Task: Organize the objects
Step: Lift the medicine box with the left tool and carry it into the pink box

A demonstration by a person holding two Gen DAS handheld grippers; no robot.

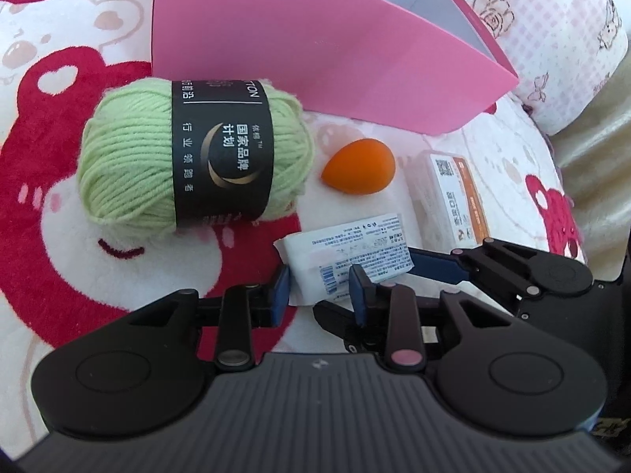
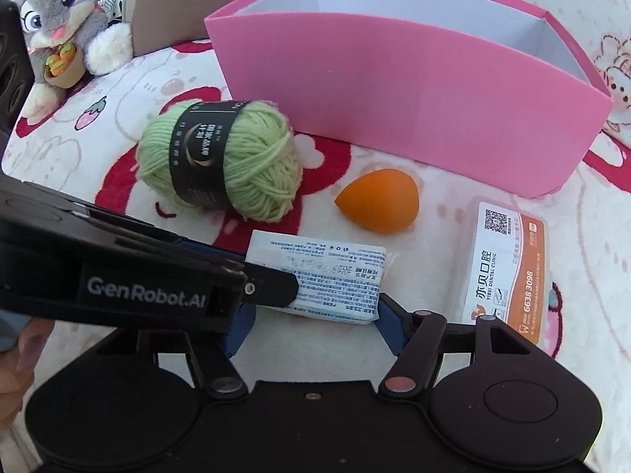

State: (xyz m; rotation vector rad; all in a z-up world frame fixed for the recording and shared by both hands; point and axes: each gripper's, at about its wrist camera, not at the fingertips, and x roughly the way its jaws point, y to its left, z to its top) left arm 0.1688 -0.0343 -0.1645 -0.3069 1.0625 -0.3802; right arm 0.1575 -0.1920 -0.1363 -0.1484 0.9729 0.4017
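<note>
A white printed packet (image 1: pixel 347 252) (image 2: pixel 335 272) lies on the patterned blanket. My left gripper (image 1: pixel 319 293) is shut on its left end, blue pads pressing both sides; in the right wrist view it reaches in from the left (image 2: pixel 268 276). My right gripper (image 2: pixel 313 321) stands open astride the packet's length. Its right pad is at the packet's end, and a little gap shows at the left pad. Behind lie a green yarn ball (image 1: pixel 181 153) (image 2: pixel 221 165), an orange egg-shaped sponge (image 1: pixel 361 165) (image 2: pixel 378 205) and a clear dental box (image 1: pixel 453 201) (image 2: pixel 508 272).
An open pink box (image 1: pixel 315 47) (image 2: pixel 394 86) stands behind the objects, its white inside showing nothing. A grey plush rabbit (image 2: pixel 59 12) sits at the far left. A person's hand (image 2: pixel 15 354) shows at the lower left. A pillow (image 1: pixel 552 31) lies at the right.
</note>
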